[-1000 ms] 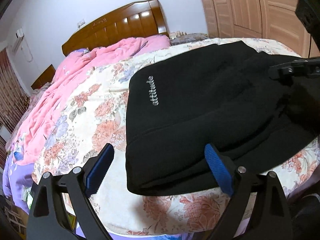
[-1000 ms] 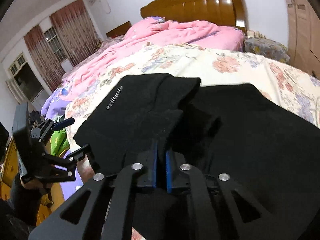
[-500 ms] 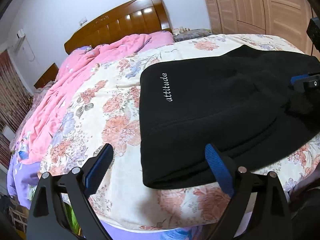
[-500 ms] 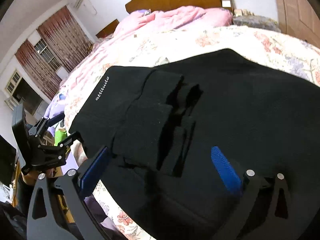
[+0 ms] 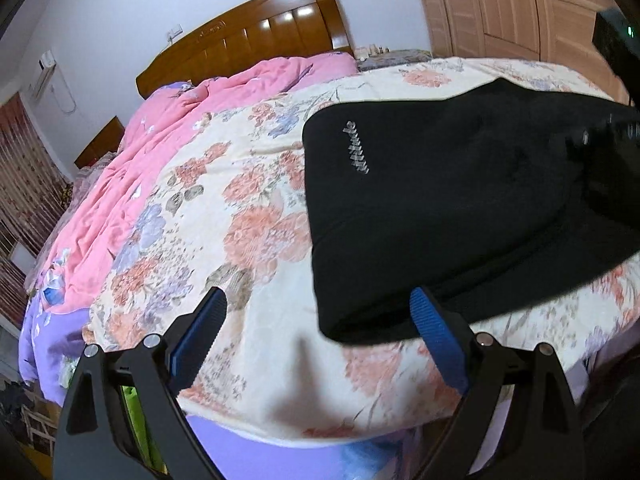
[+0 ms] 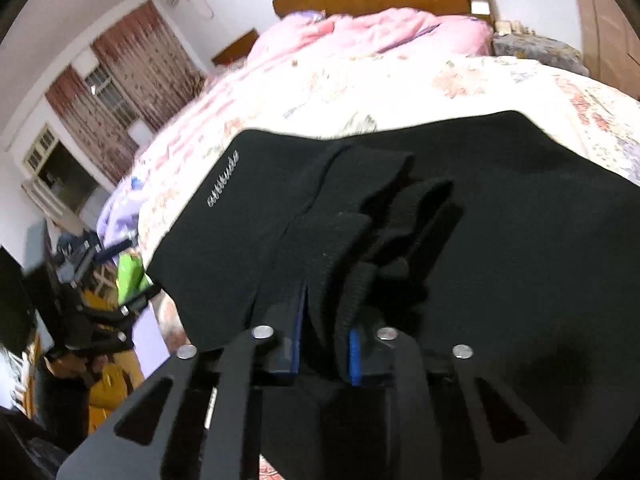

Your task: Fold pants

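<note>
Since half a second ago, right tool jaws have been closing, now pinching pants fabric; left tool stays spread, empty.

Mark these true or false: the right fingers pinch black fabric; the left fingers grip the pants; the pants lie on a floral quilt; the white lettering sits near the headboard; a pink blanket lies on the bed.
1. Right gripper has its fingers closed on a fold of the pants, having just closed: true.
2. Left gripper grips the pants: false, it is open, holding nothing.
3. Pants lie on the floral quilt: true.
4. Lettering sits near the headboard: false, it is on the pants.
5. A pink blanket lies on the bed: true.
</note>
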`<state>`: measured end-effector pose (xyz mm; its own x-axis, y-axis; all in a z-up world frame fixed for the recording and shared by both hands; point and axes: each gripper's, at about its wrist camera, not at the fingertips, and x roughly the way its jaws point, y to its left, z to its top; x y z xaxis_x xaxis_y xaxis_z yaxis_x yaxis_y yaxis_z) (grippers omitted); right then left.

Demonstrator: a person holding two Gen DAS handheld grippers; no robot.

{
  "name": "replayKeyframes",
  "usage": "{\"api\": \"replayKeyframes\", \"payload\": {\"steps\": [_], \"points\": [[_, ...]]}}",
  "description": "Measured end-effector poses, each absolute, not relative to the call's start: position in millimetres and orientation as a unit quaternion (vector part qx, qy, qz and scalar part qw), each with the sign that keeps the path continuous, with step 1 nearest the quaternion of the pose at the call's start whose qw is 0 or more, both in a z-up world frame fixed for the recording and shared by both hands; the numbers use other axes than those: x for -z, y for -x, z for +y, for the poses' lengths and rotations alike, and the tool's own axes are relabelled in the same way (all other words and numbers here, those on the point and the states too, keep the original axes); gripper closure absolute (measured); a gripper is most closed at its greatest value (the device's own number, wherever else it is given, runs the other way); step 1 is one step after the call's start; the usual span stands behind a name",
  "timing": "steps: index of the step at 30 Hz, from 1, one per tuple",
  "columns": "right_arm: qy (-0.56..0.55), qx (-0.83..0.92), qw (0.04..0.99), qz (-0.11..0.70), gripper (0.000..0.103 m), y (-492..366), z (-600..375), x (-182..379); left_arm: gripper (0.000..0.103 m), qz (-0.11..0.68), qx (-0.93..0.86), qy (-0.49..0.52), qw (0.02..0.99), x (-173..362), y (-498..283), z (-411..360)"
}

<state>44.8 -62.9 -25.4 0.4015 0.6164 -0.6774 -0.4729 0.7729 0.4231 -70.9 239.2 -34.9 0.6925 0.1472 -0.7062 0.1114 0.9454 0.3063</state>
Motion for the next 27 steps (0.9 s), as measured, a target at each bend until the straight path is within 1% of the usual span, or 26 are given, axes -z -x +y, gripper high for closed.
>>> {"api": "replayKeyframes", "payload": {"steps": [7, 13, 17, 19, 21, 24, 27], "points": [[-0.075, -0.328, 0.854, 0.398, 0.087, -34, -62, -2, 0.010, 0.416, 0.008, -0.167, 0.894, 46, 74, 234], [-0.081, -0.330, 0.860, 0.381, 0.088, -29, -69, -16, 0.010, 0.424, -0.025, -0.077, 0.902, 48, 60, 267], [-0.084, -0.327, 0.866, 0.369, 0.088, -27, -72, -22, 0.010, 0.435, -0.015, -0.089, 0.896, 56, 55, 264], [-0.085, -0.327, 0.868, 0.364, 0.088, -25, -76, -26, 0.009, 0.430, -0.033, -0.113, 0.895, 58, 54, 256], [-0.081, -0.323, 0.871, 0.362, 0.088, -20, -80, -29, 0.009, 0.428, -0.046, -0.103, 0.897, 57, 50, 260], [-0.072, -0.307, 0.873, 0.373, 0.088, -13, -92, -19, 0.008, 0.431, -0.047, -0.066, 0.899, 56, 47, 269], [-0.083, -0.279, 0.862, 0.416, 0.088, -18, -109, 18, 0.007, 0.435, -0.045, -0.072, 0.897, 59, 48, 266]]}}
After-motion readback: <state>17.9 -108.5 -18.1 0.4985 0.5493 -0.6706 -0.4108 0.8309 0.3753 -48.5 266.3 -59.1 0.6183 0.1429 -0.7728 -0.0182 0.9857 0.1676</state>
